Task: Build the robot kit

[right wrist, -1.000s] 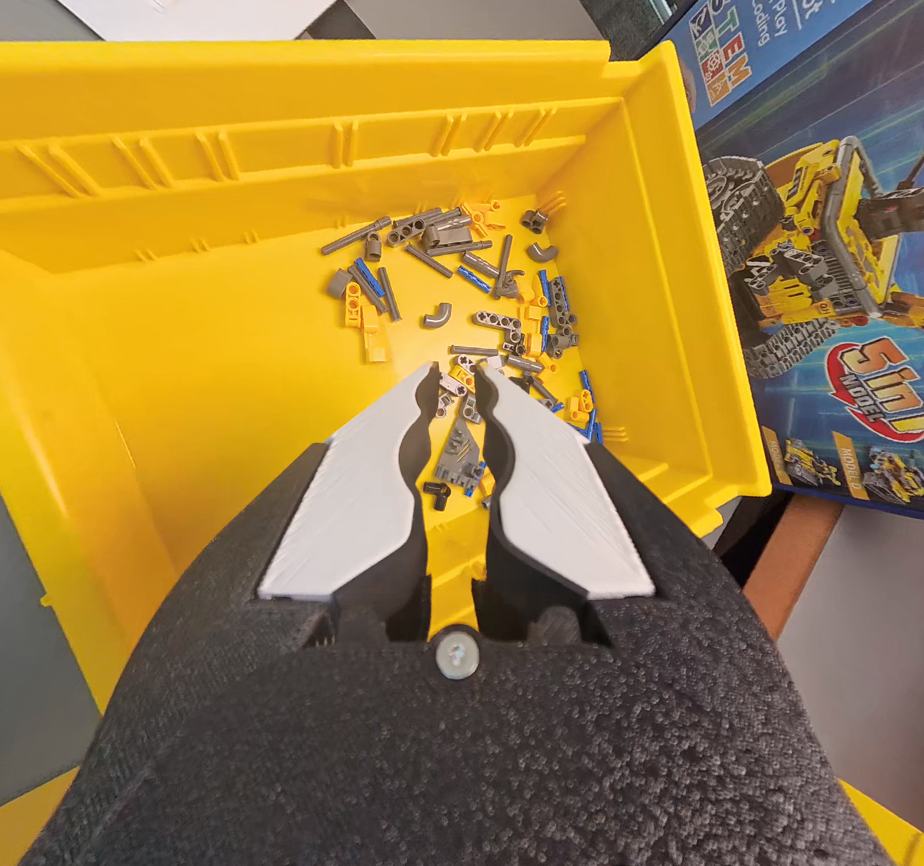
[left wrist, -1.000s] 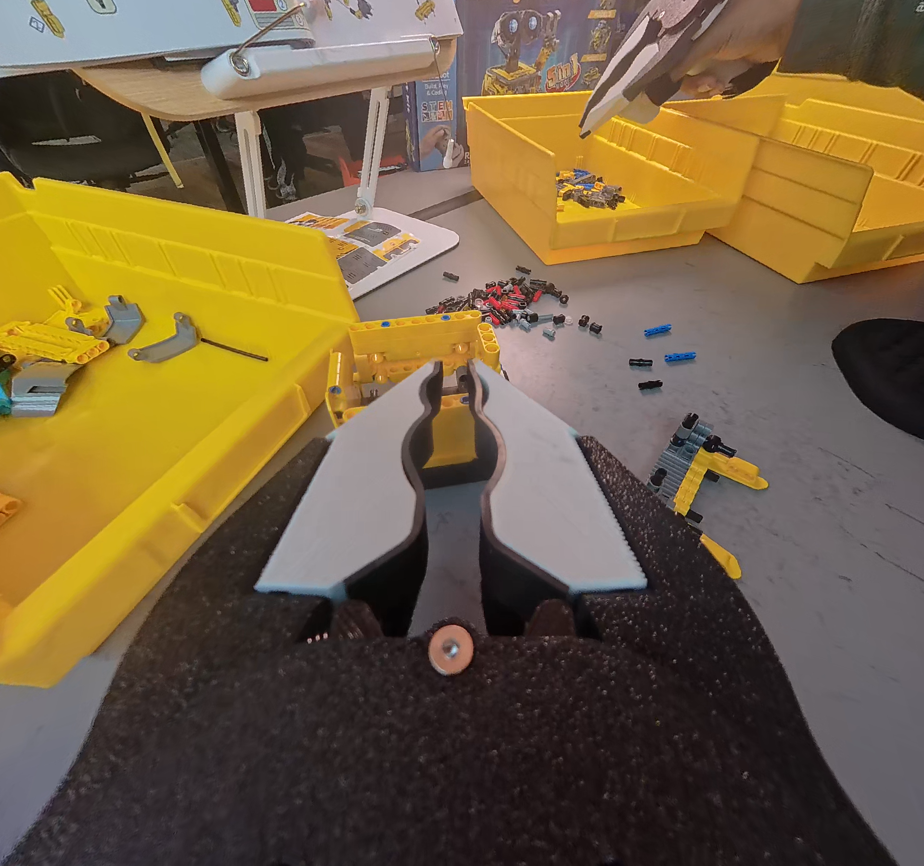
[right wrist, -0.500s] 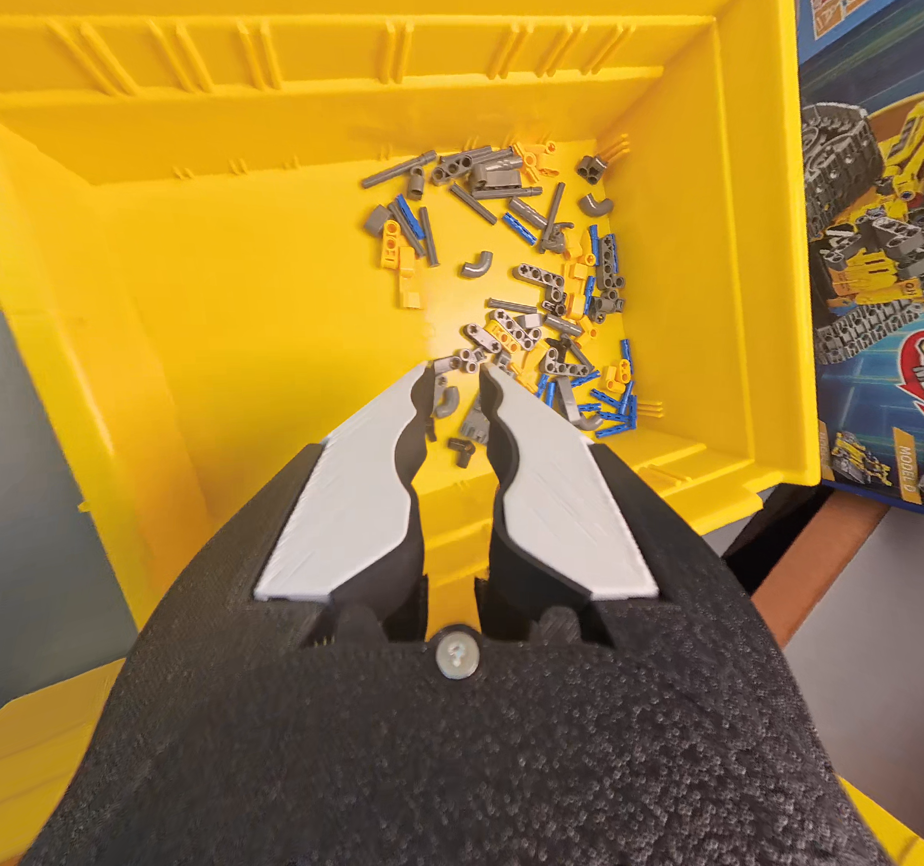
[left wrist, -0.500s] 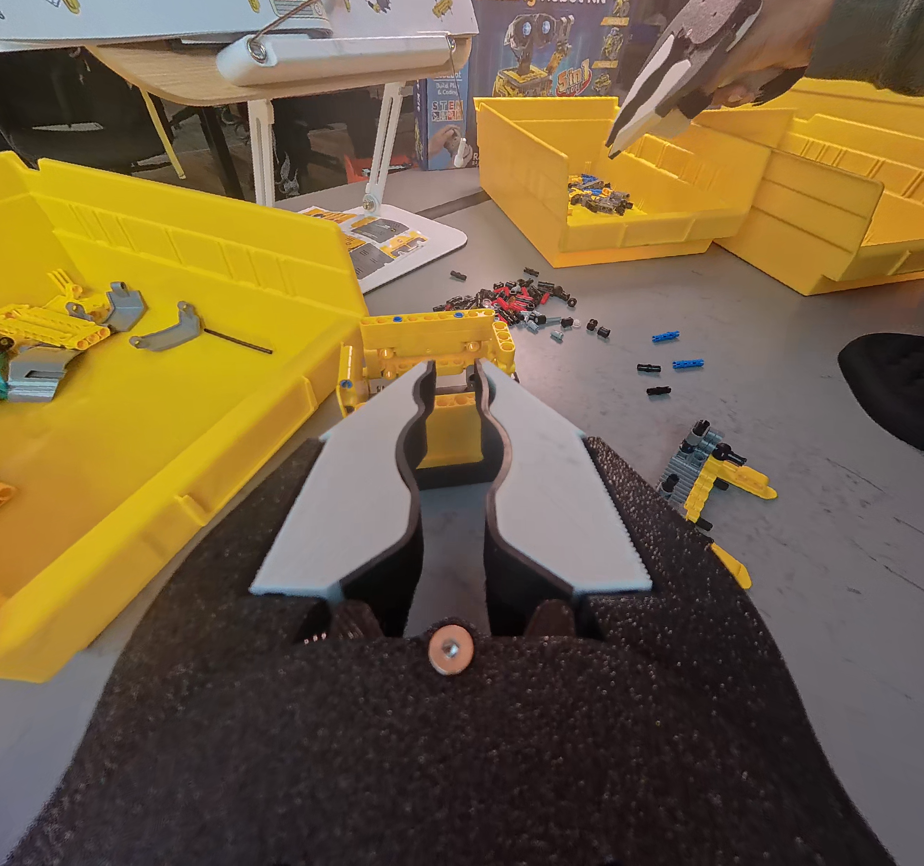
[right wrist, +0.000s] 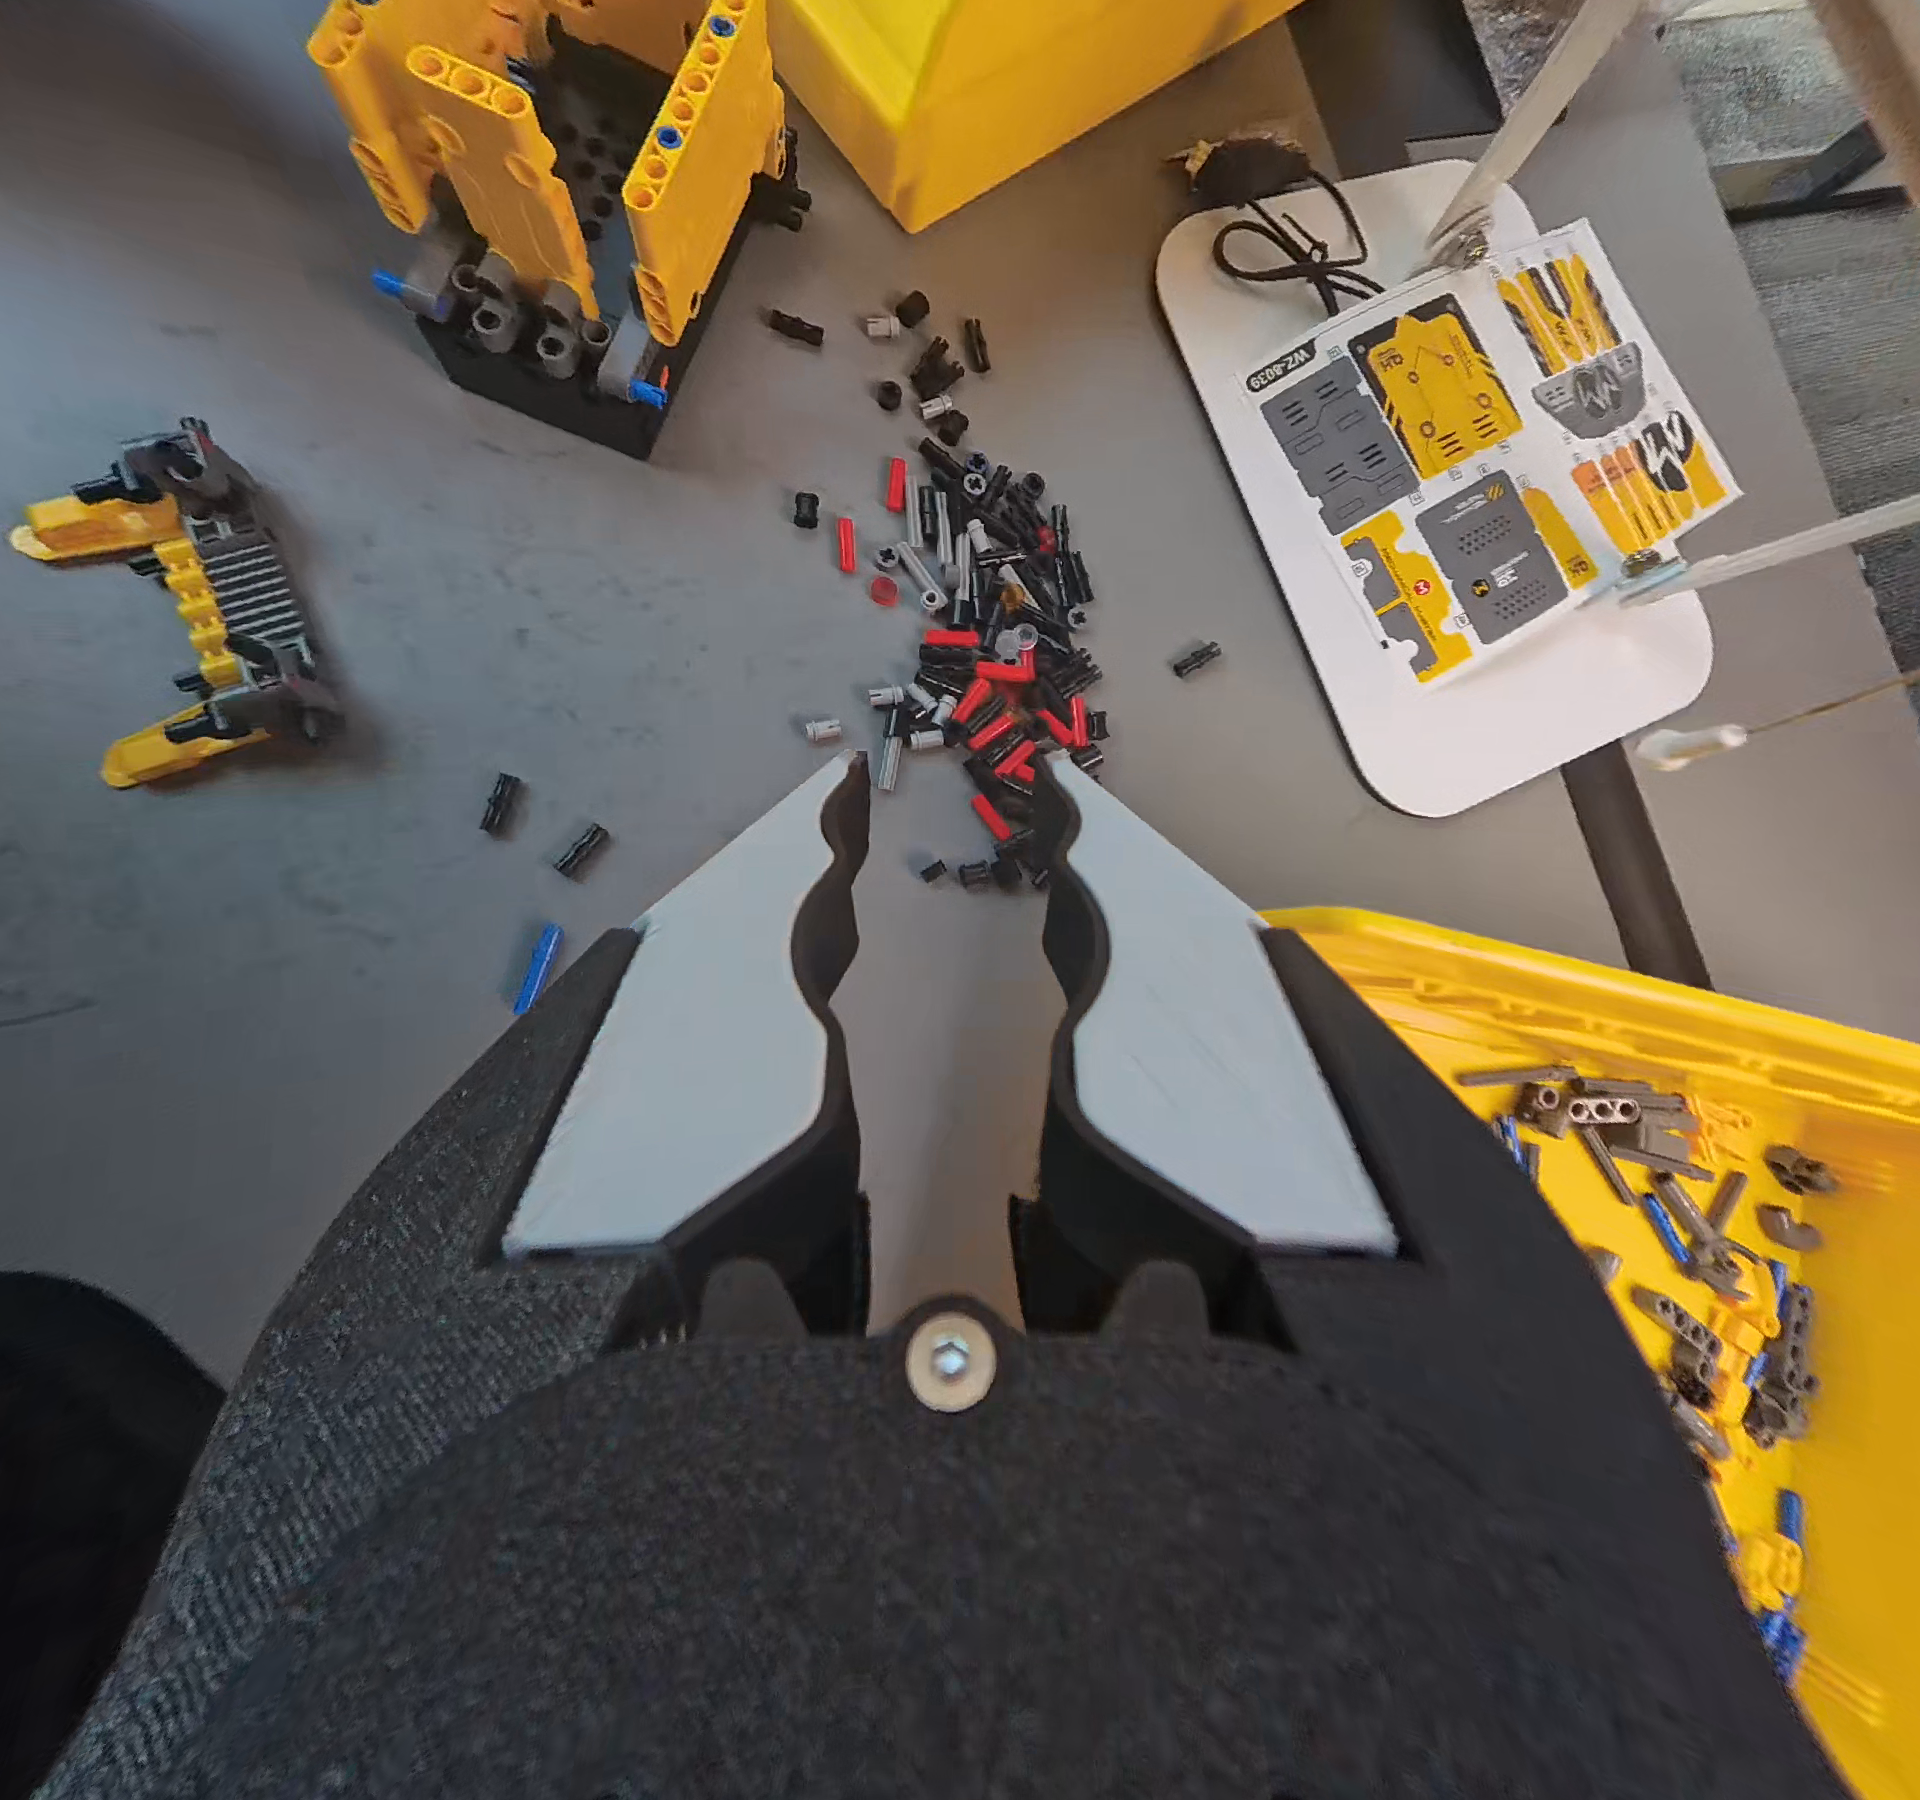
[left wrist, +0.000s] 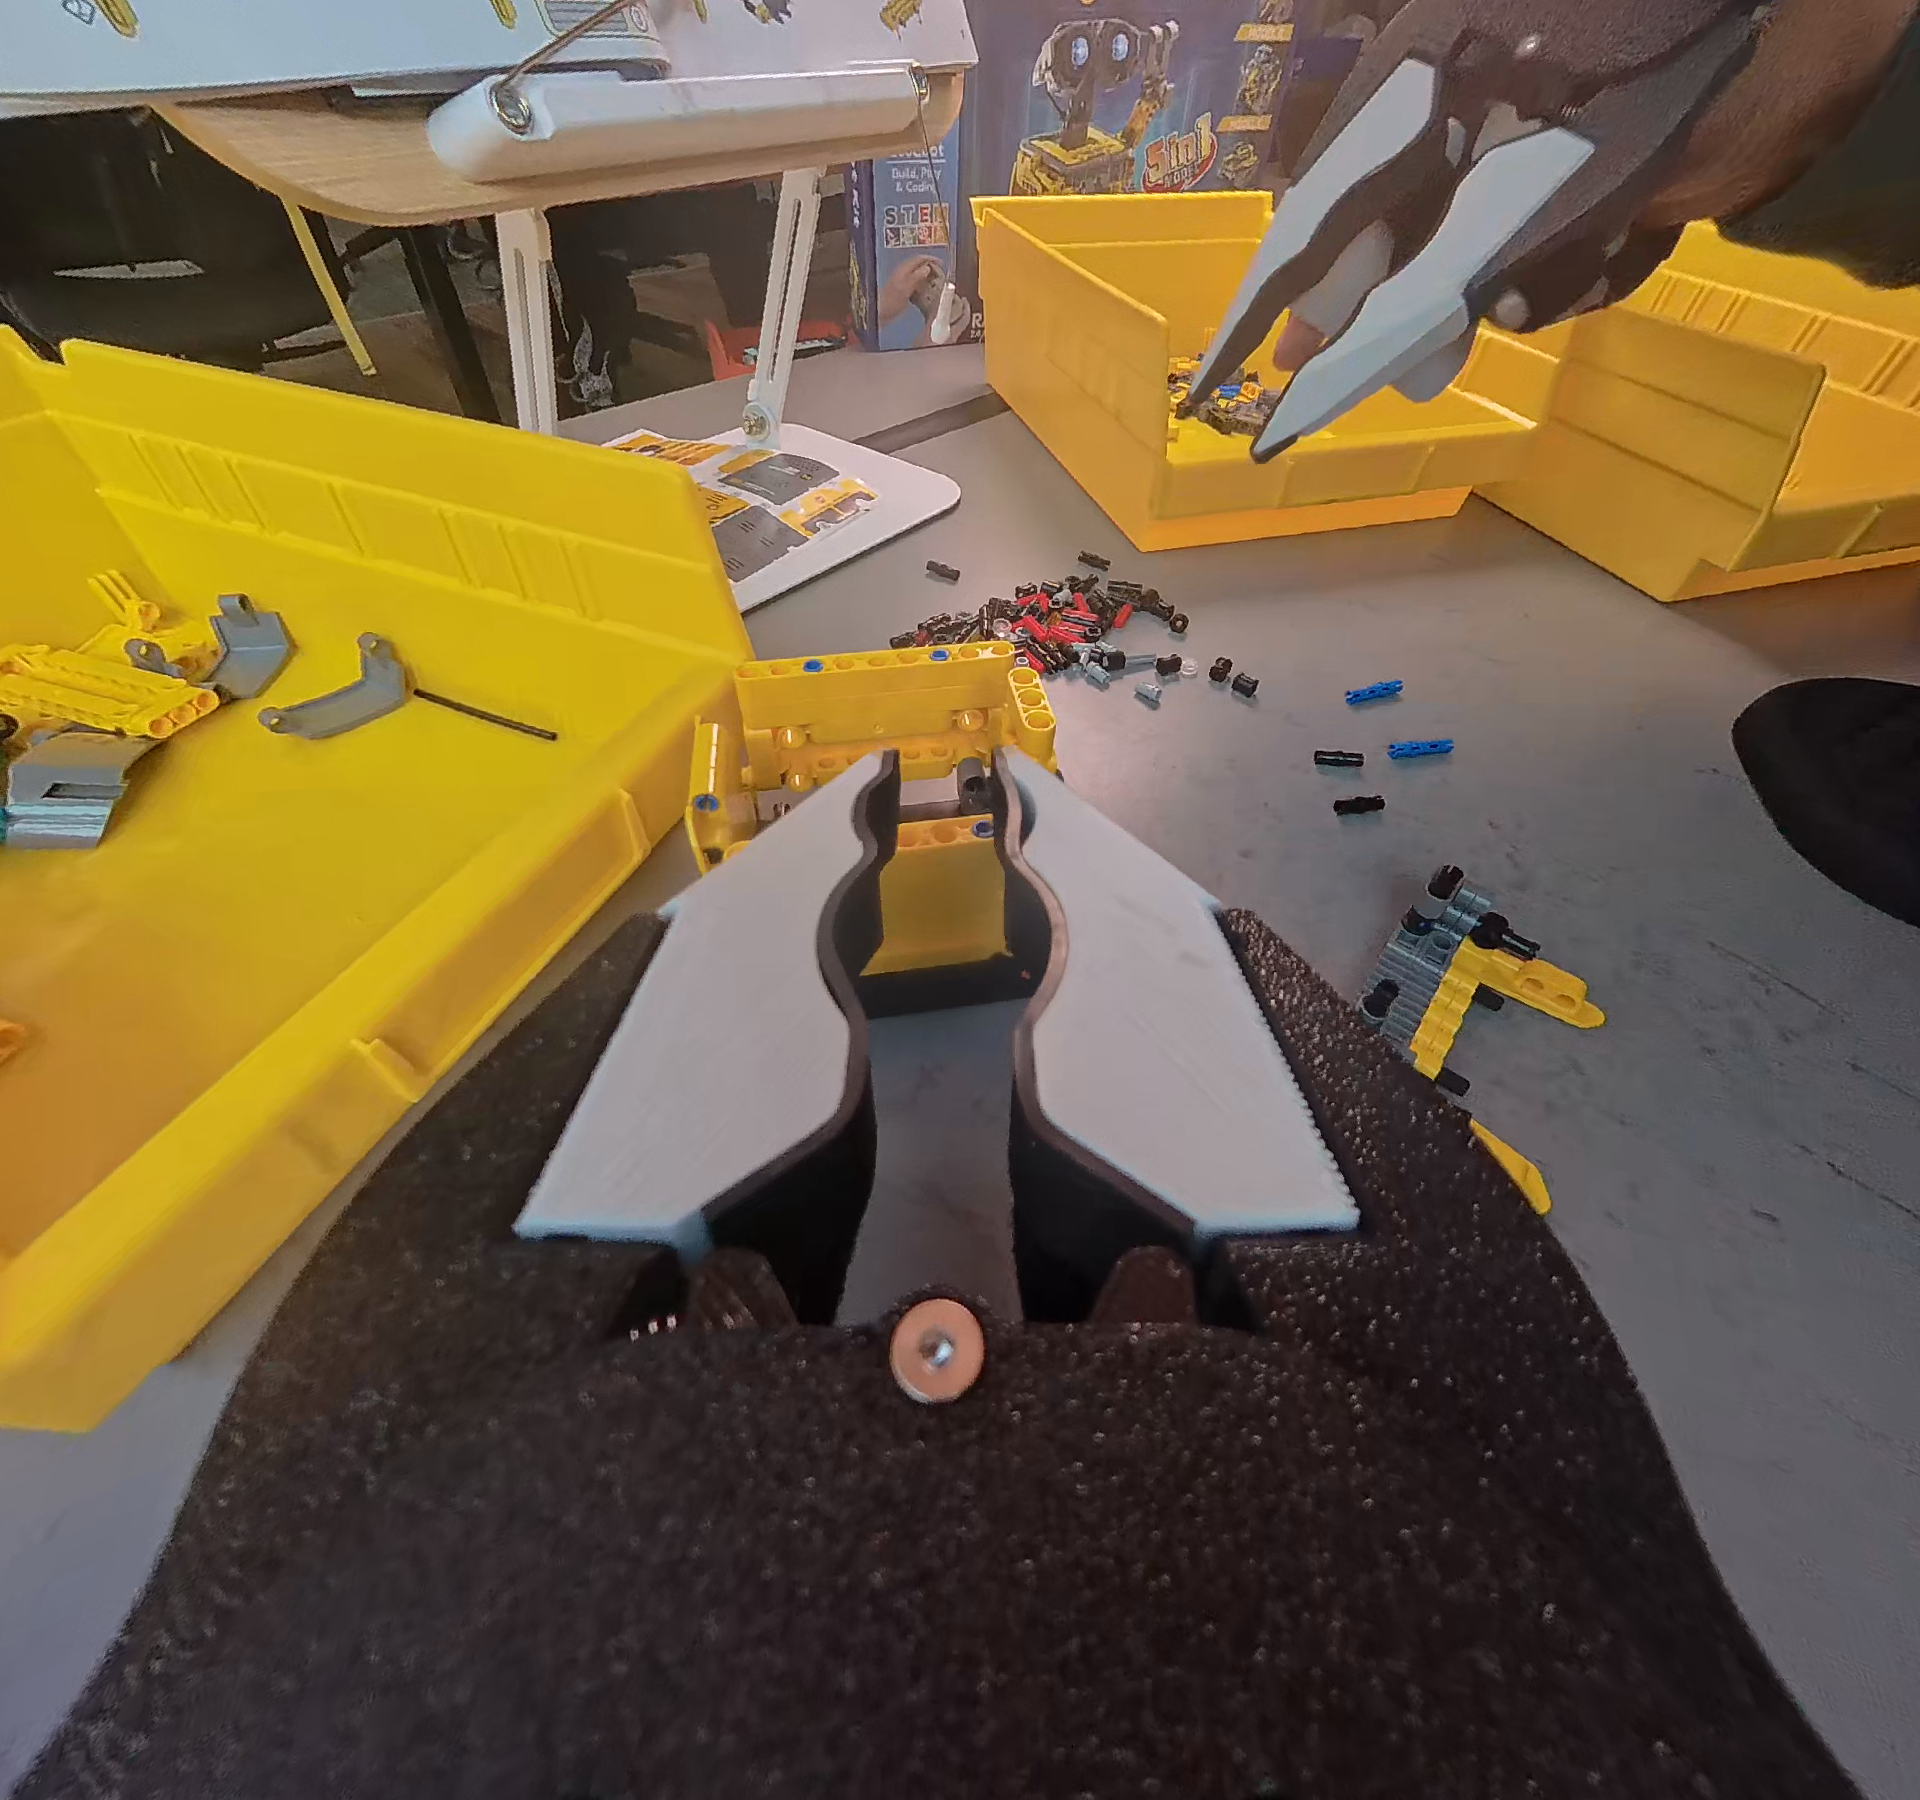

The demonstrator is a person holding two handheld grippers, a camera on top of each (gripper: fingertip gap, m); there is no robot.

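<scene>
Jaws of the left gripper [left wrist: 940, 774] were closed on the yellow brick assembly [left wrist: 883, 711], which stood on the grey surface [left wrist: 1558, 1283] just beside the big yellow bin [left wrist: 312, 919]. Jaws of the right gripper [right wrist: 956, 763] were parted and empty, hanging above the heap of black and red pins [right wrist: 997, 649], between the assembly and the white stand base [right wrist: 1455, 742]. I judge that, to work well there, the left grip should hold the assembly steady, and the right tips should come down around one single pin at the edge of the heap.
</scene>
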